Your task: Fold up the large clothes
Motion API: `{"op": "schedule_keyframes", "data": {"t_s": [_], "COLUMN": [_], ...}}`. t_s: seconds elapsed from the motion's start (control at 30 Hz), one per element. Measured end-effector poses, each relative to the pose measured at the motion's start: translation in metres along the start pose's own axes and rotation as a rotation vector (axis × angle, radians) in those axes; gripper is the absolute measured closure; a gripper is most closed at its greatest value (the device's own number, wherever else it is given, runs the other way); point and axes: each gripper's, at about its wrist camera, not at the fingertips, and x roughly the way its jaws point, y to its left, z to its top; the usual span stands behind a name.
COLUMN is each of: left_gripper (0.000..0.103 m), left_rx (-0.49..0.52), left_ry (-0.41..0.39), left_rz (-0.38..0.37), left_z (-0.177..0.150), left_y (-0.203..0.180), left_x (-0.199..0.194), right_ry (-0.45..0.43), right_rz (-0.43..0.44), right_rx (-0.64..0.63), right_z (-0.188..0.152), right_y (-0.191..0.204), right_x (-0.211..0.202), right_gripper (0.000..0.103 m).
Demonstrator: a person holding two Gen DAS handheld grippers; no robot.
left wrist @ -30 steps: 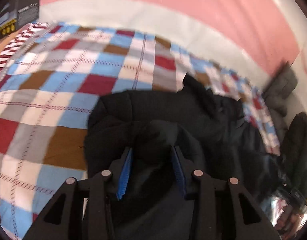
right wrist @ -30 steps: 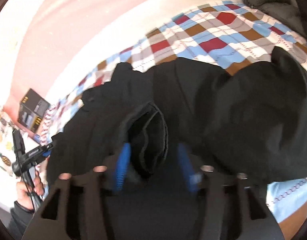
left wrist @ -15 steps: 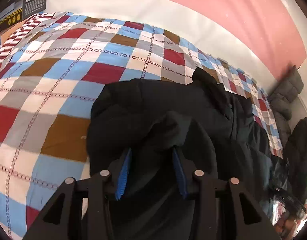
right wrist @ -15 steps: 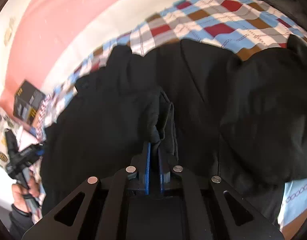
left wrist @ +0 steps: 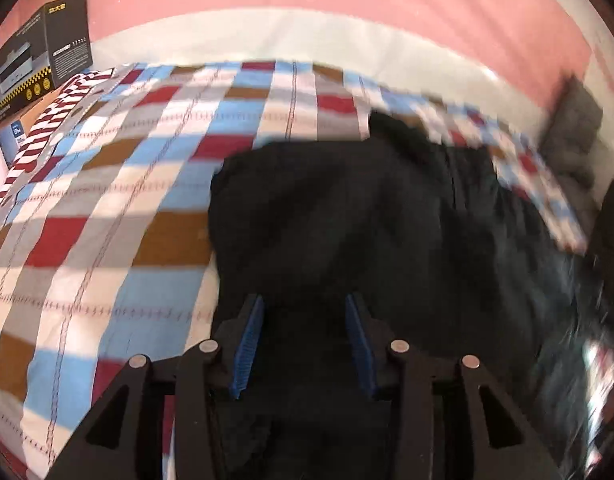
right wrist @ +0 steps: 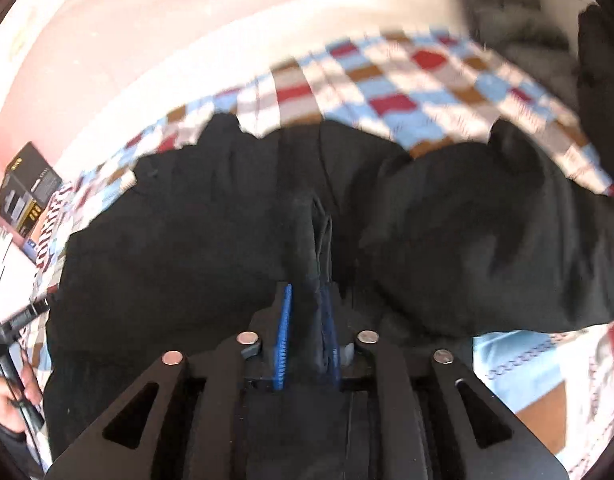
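A large black jacket (left wrist: 347, 208) lies spread on a checked bedspread (left wrist: 107, 200). My left gripper (left wrist: 303, 300) sits low over the jacket's near edge. Its blue pads stand partly apart with a thick bunch of black cloth filling the space between them. In the right wrist view the same jacket (right wrist: 187, 220) stretches across the bed. My right gripper (right wrist: 307, 288) has a narrow upright fold of it pinched between its pads. Its jaws are opening slightly, and the fold is still between them. Both views are blurred by motion.
A dark printed box (left wrist: 39, 52) stands at the bed's far left corner, against the pink wall. Grey padded cushions (left wrist: 575, 120) lie at the far right. A person's hand (right wrist: 7, 396) holds the other gripper's handle at the left edge. Bare bedspread (right wrist: 527, 364) shows near right.
The right gripper went from wide open around a bulge of jacket to pinched on a thin fold. The left gripper kept its bunch of cloth and shifted, with the bed sliding in its view.
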Motion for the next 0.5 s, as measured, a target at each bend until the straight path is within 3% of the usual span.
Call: {"op": "schedule_keyframes", "data": {"t_s": [0.07,0.17,0.27,0.4,0.43,0.5], "left_gripper": [0.058,0.06,0.06,0.06,0.06,0.06], "left_rx": [0.038,-0.015,-0.06,-0.014,-0.009,0.007], "left_ry": [0.062,0.095,0.054,0.018,0.013,-0.002], "left_rz": [0.05,0.055,-0.015,-0.047,-0.051,-0.054], "left_z": [-0.008,-0.004,-0.008,-0.04,-0.048,-0.072], "left_y": [-0.002,-0.001,-0.006,-0.025,-0.028,-0.036], "left_x": [0.015,0.007,-0.03,-0.079,-0.088,-0.113], "right_ry": [0.03,0.207,0.13,0.073,0.062,0.046], "right_rz": [-0.002,-0.061,-0.027,-0.004,0.006,0.018], "right_rx": [-0.002,-0.017,-0.015,-0.032,-0.025,-0.003], "right_z": [-0.004,-0.012,-0.015,-0.033,-0.042,-0.055], "right_y": [0.001,-0.001,0.003,0.006,0.003,-0.002], "right_x": [0.006,0.038,0.003,-0.049,-0.066,-0.09], "right_gripper": [0.081,0.081,0.081,0.08,0.078,0.058]}}
